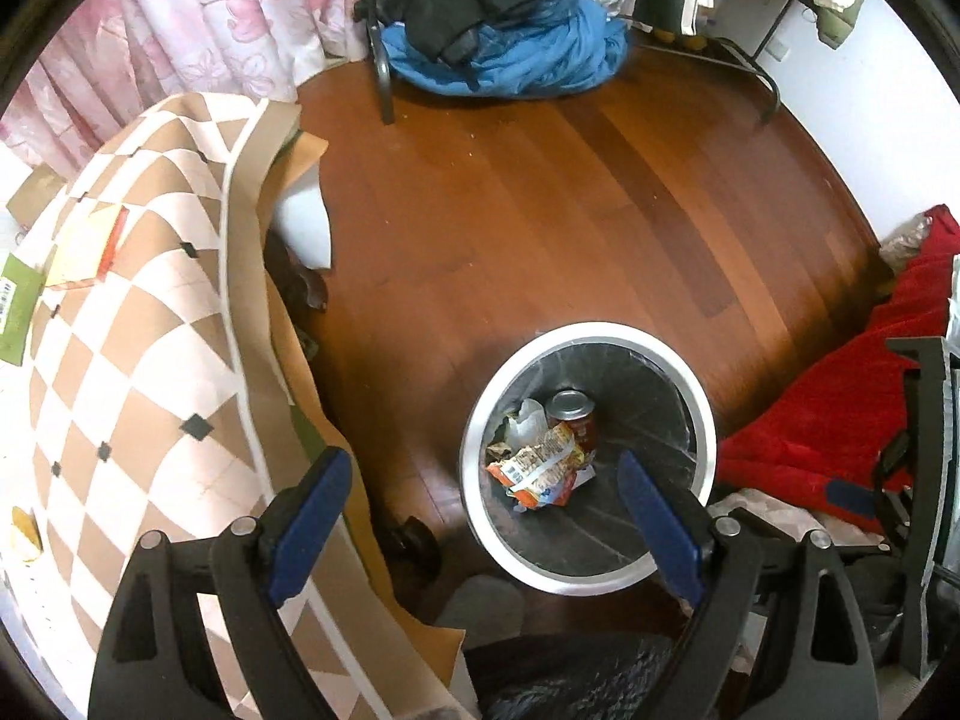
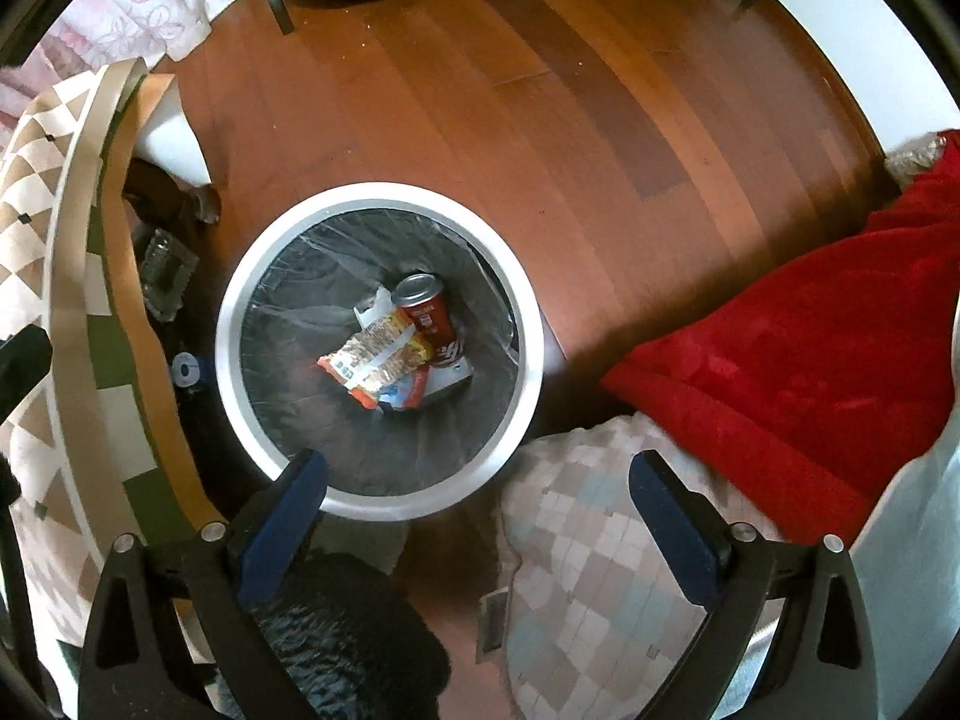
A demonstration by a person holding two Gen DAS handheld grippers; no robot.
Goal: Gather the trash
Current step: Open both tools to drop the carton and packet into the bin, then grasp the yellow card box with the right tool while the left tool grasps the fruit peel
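A round white-rimmed bin with a clear liner stands on the wooden floor. Inside lie a red can, a crumpled snack wrapper and some white paper. My left gripper hovers above the bin's near left edge, open and empty. My right gripper is above the bin's near right rim, also open with nothing between its blue pads. On the table at the left of the left wrist view lie a green packet and an orange-edged card.
A table with a checked cloth stands left of the bin. A red blanket and a patterned cushion lie at the right. Blue and dark clothes are heaped under a metal rack at the far side.
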